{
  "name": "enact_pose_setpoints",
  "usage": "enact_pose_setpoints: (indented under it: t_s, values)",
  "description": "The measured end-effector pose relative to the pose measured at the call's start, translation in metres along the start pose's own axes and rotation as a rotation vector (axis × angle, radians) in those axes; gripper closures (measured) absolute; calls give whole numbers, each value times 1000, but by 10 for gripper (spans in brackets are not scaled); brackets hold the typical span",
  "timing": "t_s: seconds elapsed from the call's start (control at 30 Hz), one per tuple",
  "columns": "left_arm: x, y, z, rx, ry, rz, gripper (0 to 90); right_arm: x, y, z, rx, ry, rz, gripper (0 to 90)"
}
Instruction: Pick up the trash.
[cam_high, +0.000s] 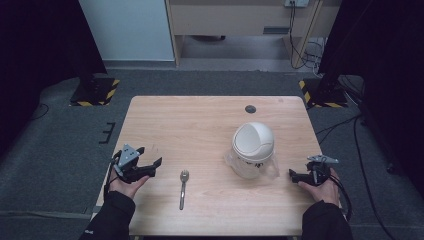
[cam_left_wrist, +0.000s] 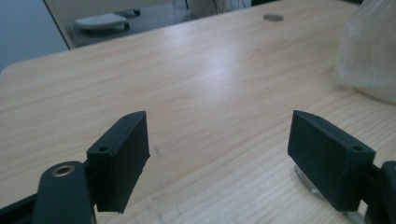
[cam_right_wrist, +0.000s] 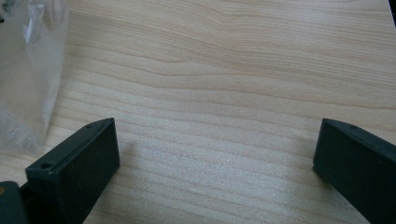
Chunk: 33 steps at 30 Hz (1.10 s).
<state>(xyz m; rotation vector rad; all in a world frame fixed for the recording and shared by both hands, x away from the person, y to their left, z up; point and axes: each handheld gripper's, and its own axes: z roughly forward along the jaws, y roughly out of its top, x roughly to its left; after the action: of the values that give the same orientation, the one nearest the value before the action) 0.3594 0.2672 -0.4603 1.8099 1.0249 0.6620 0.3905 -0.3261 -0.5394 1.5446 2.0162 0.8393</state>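
I see a white domed container (cam_high: 253, 141) wrapped in clear plastic, upright right of centre on the table (cam_high: 200, 125); left tongs (cam_high: 150, 166) and right tongs (cam_high: 294, 174) both gape empty.

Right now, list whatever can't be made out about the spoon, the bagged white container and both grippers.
- Spoon: high view, too small to tell its material; in the left gripper view a jaw covers most of it.
- White container in its clear bag: contents hidden by the domed lid; cut off by the frame edge in both gripper views.
- Right gripper: high view, too small to judge its jaws; the right gripper view shows them apart.
- Left gripper: jaws apart, holding nothing.
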Motion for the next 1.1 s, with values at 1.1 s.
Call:
enact_pose_setpoints:
  t_s: [1.1]
  values:
    - [-85,117,66,-221,-197,42,231,2,-1,-1,0,-1,3,6]
